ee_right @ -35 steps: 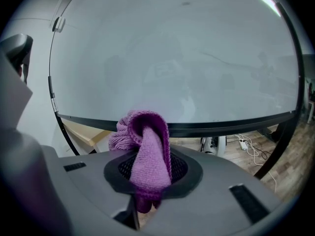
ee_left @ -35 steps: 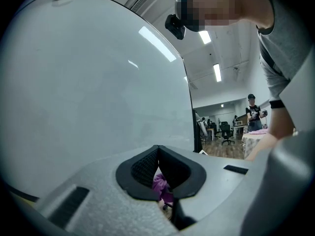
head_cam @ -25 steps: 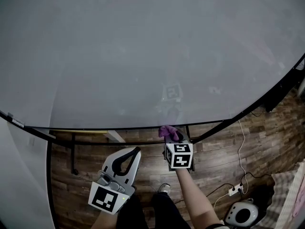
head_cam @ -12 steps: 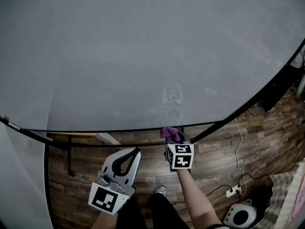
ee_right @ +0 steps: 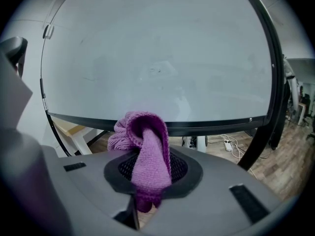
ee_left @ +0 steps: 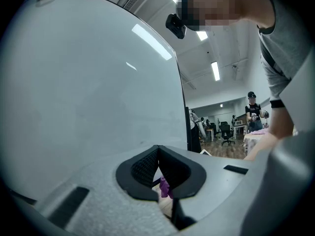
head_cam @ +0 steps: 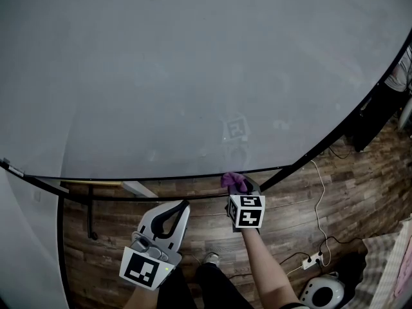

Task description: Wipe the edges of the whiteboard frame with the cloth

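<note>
Left gripper (head_cam: 185, 205) hung nearest the body, low and off the job: jaws pressed together, nothing between them. The purple glimpsed past them in the left gripper view was the distant cloth.

Right gripper (head_cam: 242, 189) was held further forward, jaws pinching the purple knitted cloth (ee_right: 146, 146). A folded wad stood up above the jaws, with a tail hanging below.

The wad sat at the lower black edge of the whiteboard frame (head_cam: 161, 177), about mid-span. Whether it actually pressed on the edge could not be told.

Board surface (head_cam: 193, 69) lay beyond, pale and bare. A dark stand strut (ee_right: 261, 141) met the frame just right of the cloth.

Risks, as judged:
- the loose knit could catch on the strut joint during a sideways pass and drag out of the pinch
- too little forward pressure, and the wad would skim over the edge without cleaning it
- too much, and the hard jaws might rub the frame
</note>
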The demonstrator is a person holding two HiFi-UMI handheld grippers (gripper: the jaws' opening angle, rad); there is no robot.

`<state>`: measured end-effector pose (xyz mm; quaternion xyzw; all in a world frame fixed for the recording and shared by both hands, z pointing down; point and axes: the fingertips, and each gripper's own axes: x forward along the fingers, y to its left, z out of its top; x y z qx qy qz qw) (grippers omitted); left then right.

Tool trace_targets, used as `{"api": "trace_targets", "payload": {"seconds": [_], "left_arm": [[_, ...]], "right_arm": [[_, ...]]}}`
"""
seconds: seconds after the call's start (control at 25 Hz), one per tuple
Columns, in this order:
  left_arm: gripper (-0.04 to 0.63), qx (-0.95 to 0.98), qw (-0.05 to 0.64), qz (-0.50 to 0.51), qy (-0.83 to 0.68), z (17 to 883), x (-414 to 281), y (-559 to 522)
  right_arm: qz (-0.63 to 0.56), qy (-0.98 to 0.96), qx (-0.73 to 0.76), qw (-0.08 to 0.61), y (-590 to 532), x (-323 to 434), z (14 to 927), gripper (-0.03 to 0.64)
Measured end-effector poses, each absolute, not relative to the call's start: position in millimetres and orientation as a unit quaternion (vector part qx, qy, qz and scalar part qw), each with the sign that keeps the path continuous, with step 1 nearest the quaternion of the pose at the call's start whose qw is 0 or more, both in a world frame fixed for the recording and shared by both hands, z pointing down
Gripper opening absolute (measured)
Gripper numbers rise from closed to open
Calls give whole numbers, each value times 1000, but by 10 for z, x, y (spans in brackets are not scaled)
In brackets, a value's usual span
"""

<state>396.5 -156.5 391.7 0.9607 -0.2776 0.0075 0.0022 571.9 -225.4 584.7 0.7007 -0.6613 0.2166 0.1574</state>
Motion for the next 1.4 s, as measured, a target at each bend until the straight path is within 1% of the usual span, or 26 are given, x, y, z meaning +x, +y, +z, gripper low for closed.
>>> {"api": "trace_targets", "payload": {"seconds": [0.72, 1.4], "left_arm": [[17, 965, -4, 12, -260, 3898, 4478, -1509], [17, 970, -8, 15, -242, 3876, 4773, -1527]], "right_arm": [[220, -634, 727, 147, -2085, 6429, 5844, 61], [231, -592, 761, 134, -1936, 7020, 5847, 61]]}}
